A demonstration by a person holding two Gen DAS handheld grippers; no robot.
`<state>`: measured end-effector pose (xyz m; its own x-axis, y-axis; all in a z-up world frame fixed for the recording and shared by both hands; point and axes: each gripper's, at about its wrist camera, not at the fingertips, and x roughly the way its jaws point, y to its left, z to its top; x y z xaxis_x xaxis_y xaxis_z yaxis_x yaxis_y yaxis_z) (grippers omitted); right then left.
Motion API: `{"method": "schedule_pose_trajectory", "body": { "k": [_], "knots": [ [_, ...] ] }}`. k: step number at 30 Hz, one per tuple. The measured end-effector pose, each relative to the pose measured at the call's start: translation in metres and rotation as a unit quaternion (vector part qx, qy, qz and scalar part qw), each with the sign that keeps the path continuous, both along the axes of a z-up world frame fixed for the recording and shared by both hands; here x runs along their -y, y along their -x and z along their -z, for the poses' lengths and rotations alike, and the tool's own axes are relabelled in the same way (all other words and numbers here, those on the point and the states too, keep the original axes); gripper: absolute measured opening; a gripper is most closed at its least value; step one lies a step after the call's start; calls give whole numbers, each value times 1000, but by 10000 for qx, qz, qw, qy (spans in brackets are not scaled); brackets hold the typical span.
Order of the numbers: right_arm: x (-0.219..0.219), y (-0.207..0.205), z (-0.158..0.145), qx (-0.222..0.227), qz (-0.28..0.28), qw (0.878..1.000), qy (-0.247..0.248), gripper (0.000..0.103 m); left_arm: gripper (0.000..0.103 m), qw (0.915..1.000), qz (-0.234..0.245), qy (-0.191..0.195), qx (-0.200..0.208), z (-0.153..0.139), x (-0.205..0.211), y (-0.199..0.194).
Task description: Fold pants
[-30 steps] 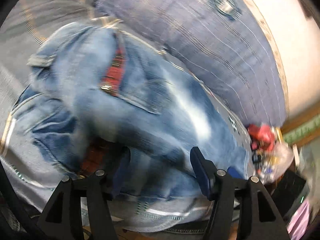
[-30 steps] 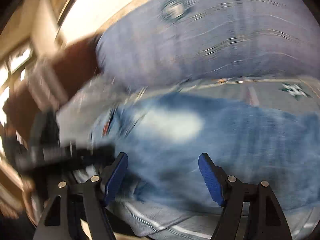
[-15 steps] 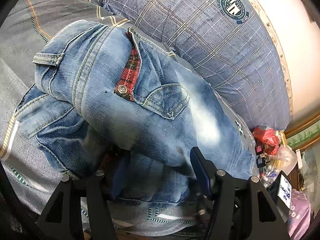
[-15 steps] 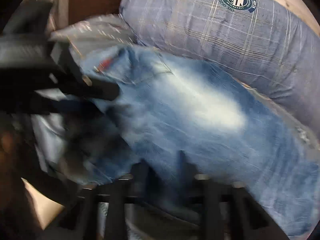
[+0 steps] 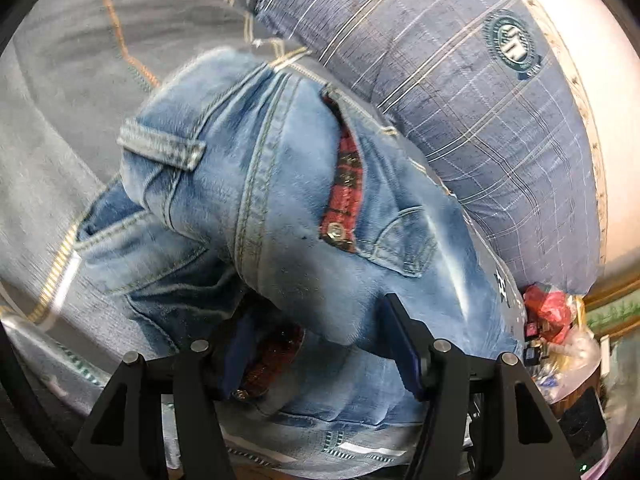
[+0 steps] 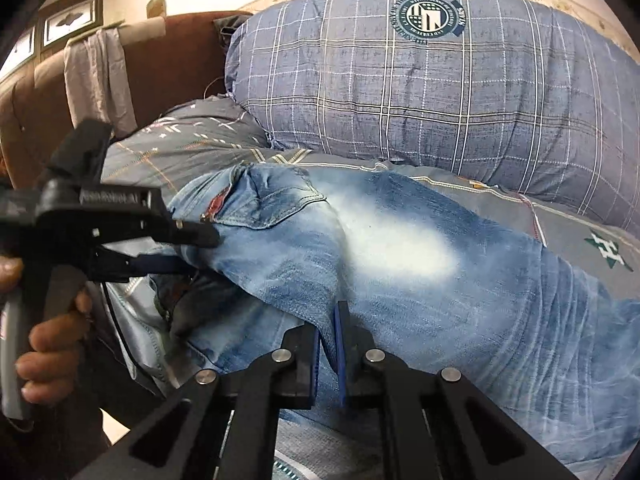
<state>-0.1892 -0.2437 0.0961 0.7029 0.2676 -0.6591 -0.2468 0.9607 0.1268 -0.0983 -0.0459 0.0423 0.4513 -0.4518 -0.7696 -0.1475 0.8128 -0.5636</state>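
You see the jeans [image 6: 400, 248] in faded, matt denim with raised stitching and a plaid cloth lining. The pillow [image 6: 420, 92] beside them is woven checked cloth; your right gripper [image 6: 328, 344] is matt black plastic with blue pads.

We look from two wrist cameras, each riding just behind its own claw and aimed steeply down along the fingers, very close to the jeans [image 5: 280, 208] on the bed. The left view faces the waistband end; the right view looks along the leg and catches the left claw [image 6: 192, 248] from the side. Both share the jeans and the plaid pillow [image 6: 420, 80].
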Motion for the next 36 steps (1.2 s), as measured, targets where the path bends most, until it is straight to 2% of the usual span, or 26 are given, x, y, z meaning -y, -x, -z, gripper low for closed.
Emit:
{"method": "schedule_pose_trajectory", "body": {
  "k": [4,6,7,8,11,14,16,18,20,22,24,25,27,29,30,33,34,36],
  "knots": [
    [-2,-5,0,0,-69,9999,-154,7,61,9997,-232,-37,-107,4,-2,-20],
    [-2,-2,-1,39,-124,9998,-162,7,38,9990,-411,-178,-28,3,-6,-22],
    [-3,-1,-2,47,-157,9998,-130,7,35,9991,-384,-186,27,3,-6,-22],
    [-4,0,-2,45,-174,9998,-70,7,22,9992,-352,-168,133,2,-4,-19],
    [-8,-1,3,-43,-226,9997,112,7,17,9973,-376,-478,423,-15,-1,-4],
    [-10,4,0,-51,-272,9993,247,7,13,9964,-385,-477,582,-36,-7,23],
    [-6,13,-6,-103,-343,9992,166,7,13,9954,-285,-641,645,-40,-10,38],
    [-1,19,-3,-206,-393,9990,79,7,14,9938,-192,-961,534,-26,-6,50],
    [-2,19,8,-513,-401,9978,86,7,15,9907,-78,-1292,417,-5,0,47],
    [-8,14,24,-787,-384,9958,255,7,15,9927,-106,-1162,301,2,-2,44],
    [-11,9,34,-1000,-327,9936,415,7,19,9933,-16,-1066,436,-7,-2,40],
    [-10,9,35,-1019,-289,9936,396,7,22,9937,2,-1005,507,-11,-5,38],
    [-6,10,31,-965,-265,9948,182,7,40,9954,-63,-787,548,-15,-17,37],
    [-2,12,29,-915,-228,9955,-28,7,41,9978,-117,-527,396,-13,-32,31],
    [-3,12,30,-935,-219,9953,-88,7,41,9992,-124,-268,271,-11,-41,30],
    [-8,13,30,-931,-222,9954,-2,8,41,9997,-146,112,184,-7,-55,34],
    [-9,14,30,-923,-212,9955,28,8,44,9996,-132,152,176,-6,-58,36],
    [-7,9,31,-955,-186,9952,50,8,57,9998,-93,45,174,-9,-57,45]
  ]
}}
